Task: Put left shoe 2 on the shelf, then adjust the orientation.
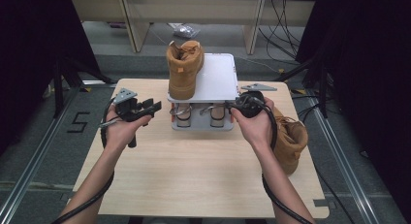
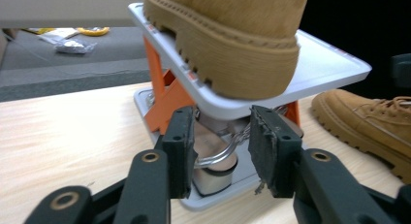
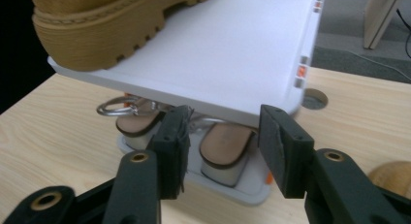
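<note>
High view: my left gripper (image 1: pixel 156 106) and right gripper (image 1: pixel 229 106), jaws apart and empty, flank the rack (image 1: pixel 202 122); shoe trees (image 2: pixel 213 170) probably straight ahead.

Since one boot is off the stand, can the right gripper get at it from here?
Probably yes: the boot lies on the table just right of the right gripper, whose jaws stand open and empty.

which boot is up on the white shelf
The boot at the shelf's left end, standing upright on its sole. The other boot is down on the table at its right edge, behind the right hand.
</note>
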Action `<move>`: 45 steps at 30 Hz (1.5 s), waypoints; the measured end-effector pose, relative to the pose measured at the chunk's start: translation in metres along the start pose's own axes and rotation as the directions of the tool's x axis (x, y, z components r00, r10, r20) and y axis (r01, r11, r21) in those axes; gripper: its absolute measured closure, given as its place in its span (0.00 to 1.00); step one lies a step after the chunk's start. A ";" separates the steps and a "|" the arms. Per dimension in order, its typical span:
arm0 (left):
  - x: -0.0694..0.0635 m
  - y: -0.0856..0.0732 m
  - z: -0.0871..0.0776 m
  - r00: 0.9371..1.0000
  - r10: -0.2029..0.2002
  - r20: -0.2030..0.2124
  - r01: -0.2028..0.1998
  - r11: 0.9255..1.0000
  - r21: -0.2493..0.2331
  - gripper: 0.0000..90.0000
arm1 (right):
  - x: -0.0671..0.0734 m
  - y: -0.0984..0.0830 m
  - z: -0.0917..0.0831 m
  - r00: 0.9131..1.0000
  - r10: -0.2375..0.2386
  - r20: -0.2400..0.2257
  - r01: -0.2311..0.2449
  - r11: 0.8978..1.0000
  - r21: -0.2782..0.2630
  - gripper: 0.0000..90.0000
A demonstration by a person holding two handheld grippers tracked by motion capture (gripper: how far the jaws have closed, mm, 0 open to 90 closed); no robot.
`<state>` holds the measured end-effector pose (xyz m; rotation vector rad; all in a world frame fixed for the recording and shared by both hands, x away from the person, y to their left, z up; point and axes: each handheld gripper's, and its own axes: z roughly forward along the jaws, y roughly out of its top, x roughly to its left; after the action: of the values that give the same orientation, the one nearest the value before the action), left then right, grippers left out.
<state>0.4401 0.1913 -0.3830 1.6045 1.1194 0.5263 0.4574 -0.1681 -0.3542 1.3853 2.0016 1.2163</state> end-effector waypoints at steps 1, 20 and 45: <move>0.001 -0.003 -0.001 1.000 0.000 -0.006 0.000 1.000 0.005 0.66 | -0.003 -0.001 -0.001 1.000 -0.005 0.007 0.005 1.000 0.004 0.60; 0.023 -0.053 -0.023 0.997 -0.036 -0.063 0.040 0.998 0.049 0.63 | -0.049 -0.019 -0.022 0.996 0.024 0.091 -0.034 0.993 0.109 0.56; 0.019 -0.070 -0.028 0.998 -0.042 -0.045 0.046 0.996 0.074 0.62 | -0.118 -0.035 -0.076 0.978 0.059 0.201 -0.105 0.969 0.225 0.60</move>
<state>0.3988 0.2215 -0.4416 1.6354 1.2170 0.4976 0.4321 -0.3104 -0.3589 1.6462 2.0172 0.8591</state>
